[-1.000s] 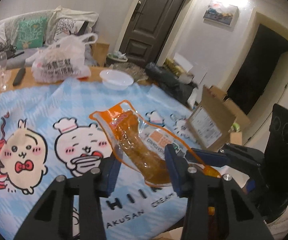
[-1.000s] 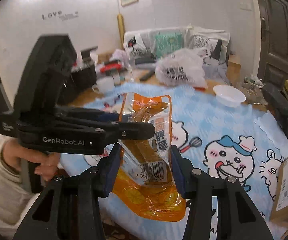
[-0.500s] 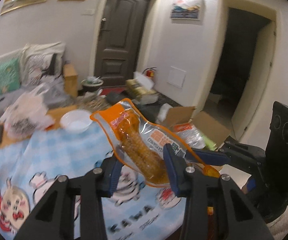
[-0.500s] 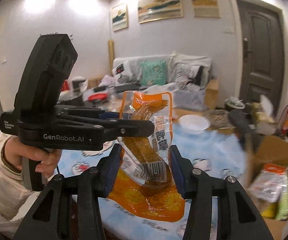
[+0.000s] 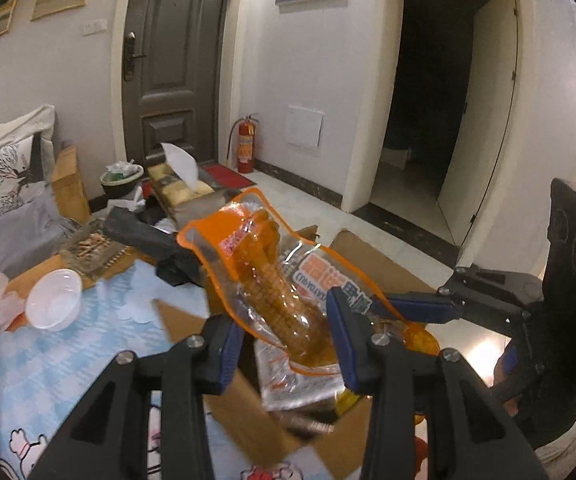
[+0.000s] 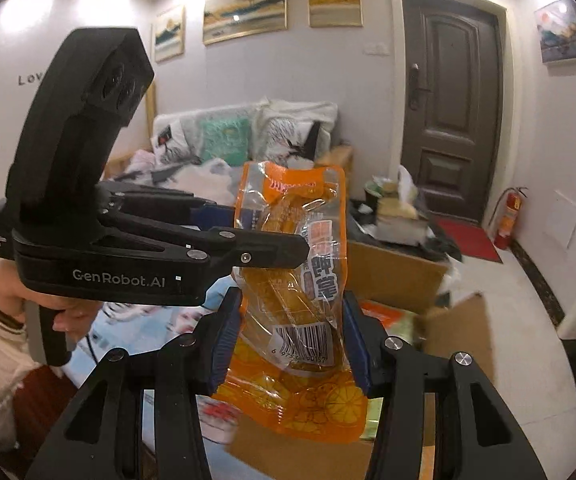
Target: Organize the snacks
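Both grippers, left (image 5: 284, 334) and right (image 6: 292, 334), jaws gripping one pouch (image 5: 276, 284) crosswise, are hovering over box (image 5: 372, 268).

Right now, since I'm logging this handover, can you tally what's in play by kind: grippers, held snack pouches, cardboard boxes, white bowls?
Grippers: 2 (left gripper, right gripper)
Snack pouch, held: 1
Cardboard box: 1
White bowl: 1
Total: 5
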Available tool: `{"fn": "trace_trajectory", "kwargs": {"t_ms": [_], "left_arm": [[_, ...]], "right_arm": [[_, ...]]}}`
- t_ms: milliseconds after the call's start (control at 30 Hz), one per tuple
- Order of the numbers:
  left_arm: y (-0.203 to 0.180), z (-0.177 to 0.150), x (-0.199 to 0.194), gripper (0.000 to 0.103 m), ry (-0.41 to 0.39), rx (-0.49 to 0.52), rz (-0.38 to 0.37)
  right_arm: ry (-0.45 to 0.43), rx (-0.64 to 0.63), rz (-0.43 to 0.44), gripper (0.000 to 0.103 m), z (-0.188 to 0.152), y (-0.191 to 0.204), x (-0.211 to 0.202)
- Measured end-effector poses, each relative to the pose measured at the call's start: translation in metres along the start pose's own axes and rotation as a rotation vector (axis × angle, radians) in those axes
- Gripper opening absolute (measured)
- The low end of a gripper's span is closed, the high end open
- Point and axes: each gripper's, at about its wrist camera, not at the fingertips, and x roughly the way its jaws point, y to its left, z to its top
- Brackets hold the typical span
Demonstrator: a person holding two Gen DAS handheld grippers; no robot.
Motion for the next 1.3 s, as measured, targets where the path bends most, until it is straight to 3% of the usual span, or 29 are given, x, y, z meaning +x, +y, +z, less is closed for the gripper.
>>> {"fn": "trace_trajectory", "kwargs": {"t_ms": [200,367,567,833,867,933,1000,1267,1300], "left_arm": [[-0.009,0.001,0.045,0.038,0.097,0.018,0.008],[-0.017,-0.008,0.06,0.038,0.145,0.077,0.04],[-0.007,-0.01,0.049,0.039,0.126,0.051,0.055],[0.001,-0.005,0.039,0.039,0.088,0.038,0.063],[0.002,-0.005,0.038,0.039,0.088,0.037,0.061],[0.002,-0.005,0.041,0.039,0.094,0.042,0.057],[0.0,-0.006,0.043,0.039,0.102,0.048,0.05],[0.003,-0.011,0.042,0.039,0.11,0.046,0.044],[0.004,-0.011,0.04,0.043,0.107,0.041,0.042]], "right_arm": [[0.073,-0.009,0.026,0.044,-0.016,-0.045,0.017],[0.12,-0.029,0.029,0.045,-0.028,-0.058,0.035],[0.143,-0.023,0.019,0.053,-0.033,-0.063,0.049],[0.144,-0.043,0.001,0.056,-0.029,-0.059,0.052],[0.138,-0.04,0.004,0.056,-0.028,-0.058,0.052],[0.155,-0.05,0.019,0.045,-0.028,-0.055,0.055],[0.179,-0.086,-0.002,0.024,-0.029,-0.048,0.061],[0.209,-0.108,0.005,0.02,-0.032,-0.042,0.074],[0.207,-0.107,0.0,0.02,-0.031,-0.042,0.074]]}}
